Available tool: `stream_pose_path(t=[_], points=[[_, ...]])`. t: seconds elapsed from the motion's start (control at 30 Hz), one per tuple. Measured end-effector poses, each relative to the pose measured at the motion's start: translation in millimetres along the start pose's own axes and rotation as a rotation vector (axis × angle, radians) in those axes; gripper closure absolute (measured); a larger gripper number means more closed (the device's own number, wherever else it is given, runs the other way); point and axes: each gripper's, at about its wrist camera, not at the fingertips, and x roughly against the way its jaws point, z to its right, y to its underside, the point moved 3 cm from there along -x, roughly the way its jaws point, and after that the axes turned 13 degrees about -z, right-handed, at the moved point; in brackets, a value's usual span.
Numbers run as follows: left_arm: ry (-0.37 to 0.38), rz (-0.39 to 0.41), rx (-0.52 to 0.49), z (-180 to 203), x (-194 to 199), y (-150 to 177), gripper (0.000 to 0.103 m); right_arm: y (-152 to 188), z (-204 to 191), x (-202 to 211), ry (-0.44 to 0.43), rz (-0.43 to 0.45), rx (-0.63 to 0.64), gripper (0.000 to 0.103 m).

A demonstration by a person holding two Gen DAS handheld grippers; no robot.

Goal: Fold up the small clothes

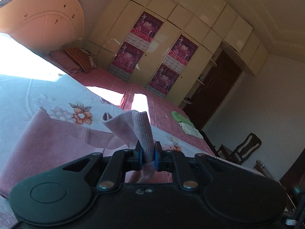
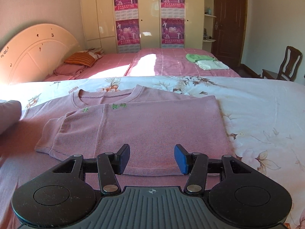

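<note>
A small pink ribbed shirt lies on the floral bedsheet, its right side and sleeve folded over the body, neckline away from me. My right gripper is open and empty just above the shirt's near hem. My left gripper is shut on the shirt's other sleeve cuff and holds it lifted above the sheet, tilted. The rest of the shirt hangs to the left in the left wrist view. The lifted sleeve shows at the left edge of the right wrist view.
Folded green and white clothes lie on the pink bed behind. Pillows rest by the headboard. A wardrobe, a dark door and a wooden chair stand beyond.
</note>
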Motion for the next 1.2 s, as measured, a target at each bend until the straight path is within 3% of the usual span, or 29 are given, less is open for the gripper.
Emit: stream_pose_path(t=[0.23, 0.37, 0.4, 0.47, 0.53, 0.6, 0.77, 0.9, 1.0, 1.17, 1.2], points=[[0.020, -0.161, -0.196, 74.0, -79.5, 39.2, 0.095, 4.9, 36.9, 2.7, -0.024, -0.009, -0.060, 0.052], [0.031, -0.247, -0.229, 90.9, -116.3, 63.2, 0.092, 9.1, 53.4, 3.2, -0.036, -0.023, -0.100, 0.051], [0.034, -0.270, -0.233, 93.7, -124.3, 67.8, 0.088, 9.9, 56.1, 3.1, -0.040, -0.029, -0.107, 0.051], [0.072, -0.317, -0.243, 99.6, -134.6, 80.0, 0.059, 13.2, 60.4, 3.6, -0.053, -0.039, -0.121, 0.051], [0.128, -0.340, -0.245, 107.2, -128.6, 93.4, 0.041, 14.0, 62.3, 5.4, -0.073, -0.043, -0.136, 0.051], [0.122, -0.293, -0.276, 112.7, -113.0, 96.6, 0.038, 13.4, 62.1, 6.9, -0.115, -0.044, -0.162, 0.051], [-0.008, -0.180, -0.241, 70.9, -37.3, 96.1, 0.039, 7.1, 42.5, 2.7, -0.296, -0.042, -0.229, 0.052], [-0.248, -0.143, -0.249, 8.7, 24.0, 98.6, 0.042, -1.3, 10.8, -16.1, -0.398, -0.072, -0.236, 0.052], [-0.373, -0.184, -0.199, -34.6, 47.3, 93.2, 0.042, -6.4, -10.1, -36.7, -0.415, -0.107, -0.229, 0.052], [-0.394, -0.188, -0.179, -63.1, 46.0, 81.6, 0.043, -17.6, -40.3, -54.6, -0.401, -0.127, -0.151, 0.052], [-0.396, -0.183, -0.183, -64.4, 42.4, 79.7, 0.043, -18.9, -49.3, -56.3, -0.391, -0.131, -0.101, 0.060]])
